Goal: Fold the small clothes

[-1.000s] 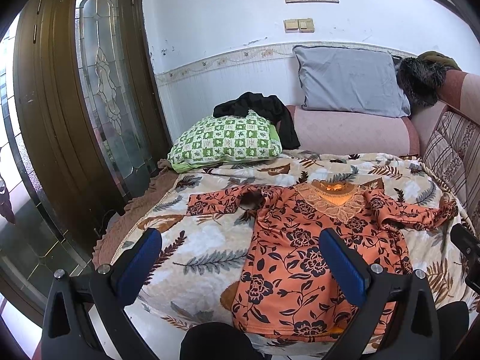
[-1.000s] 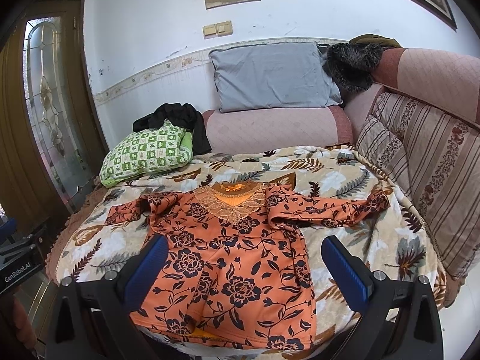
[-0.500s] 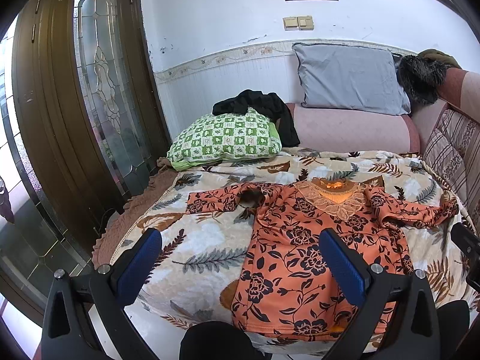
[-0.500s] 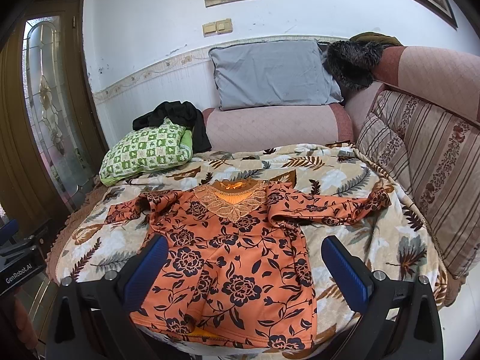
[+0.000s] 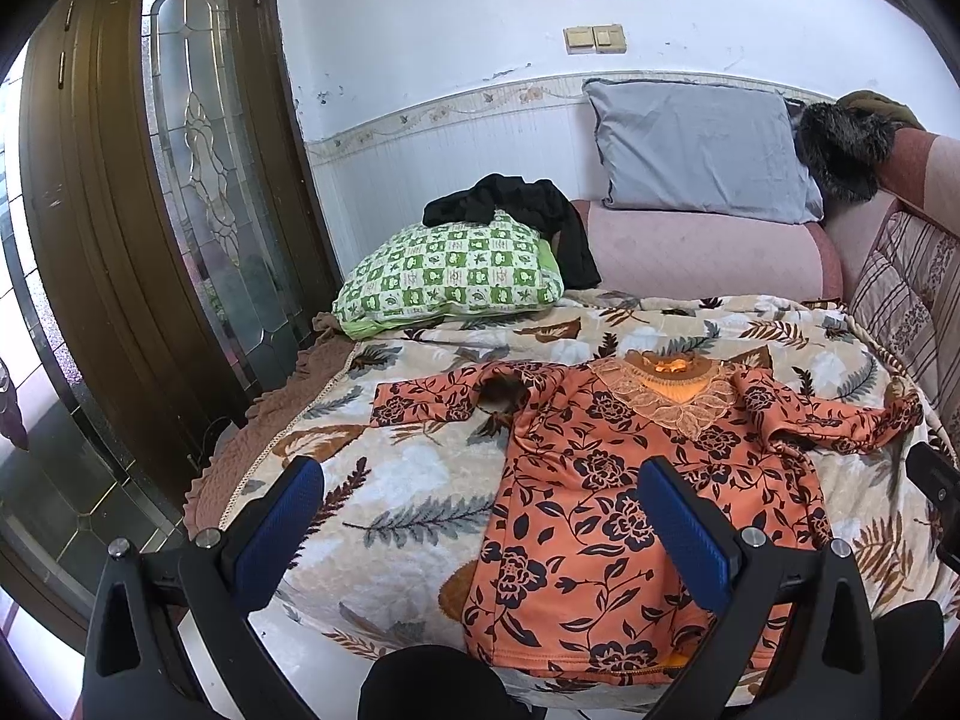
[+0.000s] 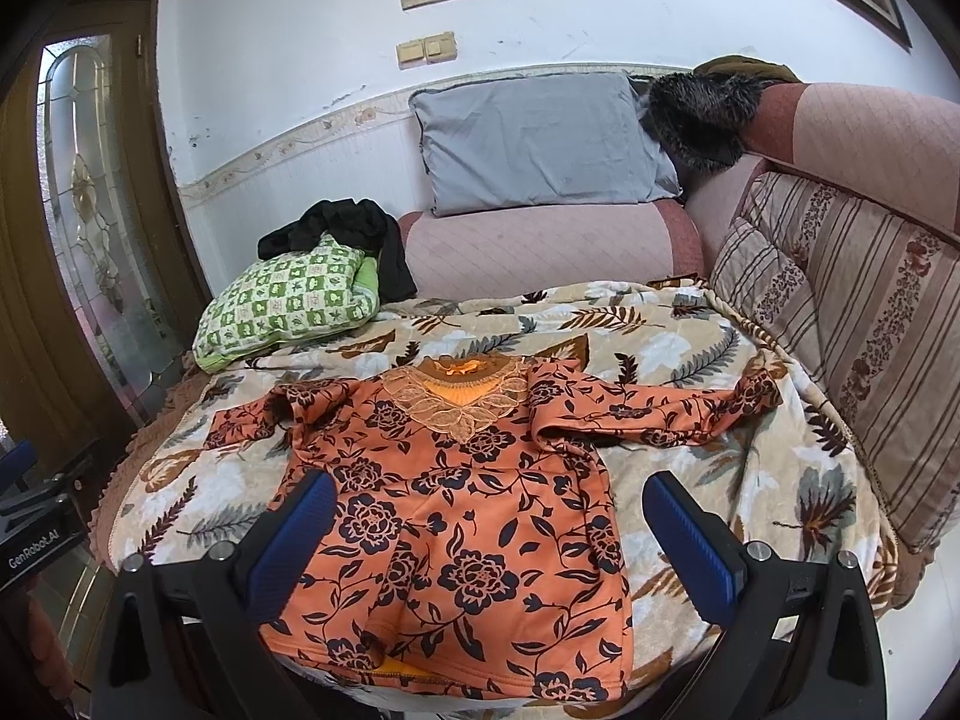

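A small orange top with black flowers lies flat, face up, on a leaf-print blanket, sleeves spread to both sides, lace collar away from me. It also shows in the right wrist view. My left gripper is open and empty, held above the near edge, over the top's left hem side. My right gripper is open and empty, above the top's lower half. The right gripper's tip shows at the left wrist view's right edge.
A green checked pillow with a black garment lies at the back left. A grey pillow leans on the pink sofa back. Striped cushions line the right side. A wooden glass door stands left.
Both grippers have drifted slightly; the view has barely shifted. The top has not moved and both grippers stay open.
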A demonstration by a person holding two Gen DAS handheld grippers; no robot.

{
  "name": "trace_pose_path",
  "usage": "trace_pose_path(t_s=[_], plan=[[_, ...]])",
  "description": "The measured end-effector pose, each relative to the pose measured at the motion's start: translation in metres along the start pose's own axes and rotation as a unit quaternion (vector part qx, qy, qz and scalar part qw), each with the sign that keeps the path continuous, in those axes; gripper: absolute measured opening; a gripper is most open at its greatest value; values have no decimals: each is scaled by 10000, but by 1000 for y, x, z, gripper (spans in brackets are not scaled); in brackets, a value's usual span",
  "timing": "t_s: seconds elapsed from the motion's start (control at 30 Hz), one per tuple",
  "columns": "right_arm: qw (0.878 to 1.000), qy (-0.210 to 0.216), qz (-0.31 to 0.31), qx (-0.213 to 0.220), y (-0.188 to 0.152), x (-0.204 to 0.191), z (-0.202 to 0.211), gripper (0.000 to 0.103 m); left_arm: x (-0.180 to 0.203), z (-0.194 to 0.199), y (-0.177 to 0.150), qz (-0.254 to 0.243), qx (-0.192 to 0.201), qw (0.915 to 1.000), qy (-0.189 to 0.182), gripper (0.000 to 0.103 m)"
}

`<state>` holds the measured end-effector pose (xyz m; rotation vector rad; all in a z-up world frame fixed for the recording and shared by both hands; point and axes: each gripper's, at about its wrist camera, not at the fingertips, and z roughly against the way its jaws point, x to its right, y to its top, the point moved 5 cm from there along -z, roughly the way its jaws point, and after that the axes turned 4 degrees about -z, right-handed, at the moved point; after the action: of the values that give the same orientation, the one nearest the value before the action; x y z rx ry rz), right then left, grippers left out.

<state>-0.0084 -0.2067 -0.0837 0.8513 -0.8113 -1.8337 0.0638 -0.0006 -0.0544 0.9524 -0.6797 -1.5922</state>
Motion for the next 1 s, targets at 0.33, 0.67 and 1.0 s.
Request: trace_pose_path(t_s=[0.33, 0.67, 1.0], plan=[[9999, -8, -49, -97, 12, 5, -20, 103, 12, -19, 10, -94, -138, 9998, 56, 103], [9997, 52, -122, -210, 15, 8, -42, 103, 22, -39, 17, -225, -276, 9993, 123, 103], [9942, 16, -1025, -340, 15, 92, -96, 103, 68, -135, -16, 183, -2136, 9647, -1527, 103]])
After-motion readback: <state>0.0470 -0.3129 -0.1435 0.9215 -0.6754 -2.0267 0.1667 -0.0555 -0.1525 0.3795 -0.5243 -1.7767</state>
